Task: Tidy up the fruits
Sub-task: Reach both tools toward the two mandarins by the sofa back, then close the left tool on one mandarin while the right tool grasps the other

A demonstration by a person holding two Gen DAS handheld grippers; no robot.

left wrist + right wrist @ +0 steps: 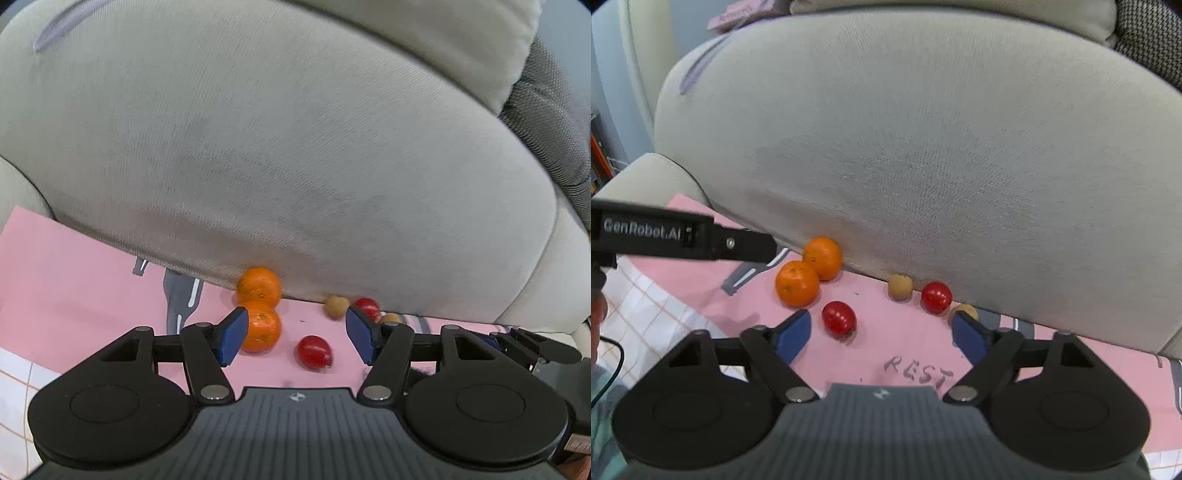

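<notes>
Two oranges (pixel 258 288) (pixel 263 332) touch each other on a pink mat (pixel 74 280), against a beige cushion. Right of them lie a red fruit (pixel 314 352), a tan fruit (pixel 337 305), a second red fruit (pixel 366 307) and another tan one (pixel 390 317). My left gripper (pixel 295 332) is open above the mat; its left pad overlaps the near orange in the picture and the near red fruit shows between the fingers, untouched. My right gripper (pixel 881 321) is open too, with a red fruit (pixel 839 319) by its left pad and a tan fruit (pixel 966 312) behind its right pad.
A large beige cushion (pixel 923 147) bounds the fruits at the back. A white checked cloth (pixel 646 306) lies left of the mat. The left gripper's black body (pixel 665 236) crosses the right wrist view at left. The mat carries the word REST (pixel 919 371).
</notes>
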